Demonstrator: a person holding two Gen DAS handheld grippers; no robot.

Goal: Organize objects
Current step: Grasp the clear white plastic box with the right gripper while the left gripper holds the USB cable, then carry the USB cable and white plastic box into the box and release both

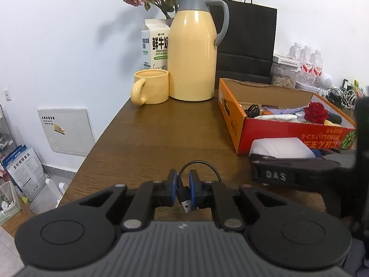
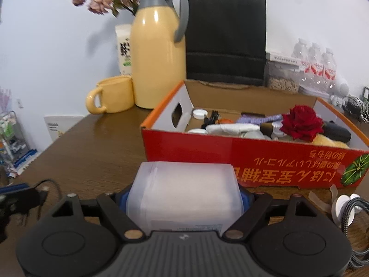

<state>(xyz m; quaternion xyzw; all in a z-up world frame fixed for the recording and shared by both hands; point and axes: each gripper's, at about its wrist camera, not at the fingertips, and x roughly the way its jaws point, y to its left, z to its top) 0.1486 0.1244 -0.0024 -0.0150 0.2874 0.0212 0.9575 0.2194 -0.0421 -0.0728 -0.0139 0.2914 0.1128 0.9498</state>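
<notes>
My left gripper is shut on the plug end of a black USB cable, whose loop arcs ahead over the brown table. My right gripper is shut on a translucent white plastic box, held just in front of the red and orange cardboard box. The right gripper and its white box also show in the left wrist view at the right. The cardboard box holds a red rose, a purple strap, white items and a black case.
A yellow thermos jug, yellow mug, milk carton and black paper bag stand at the table's back. Water bottles and a jar stand back right. A white charger with braided cable lies at right.
</notes>
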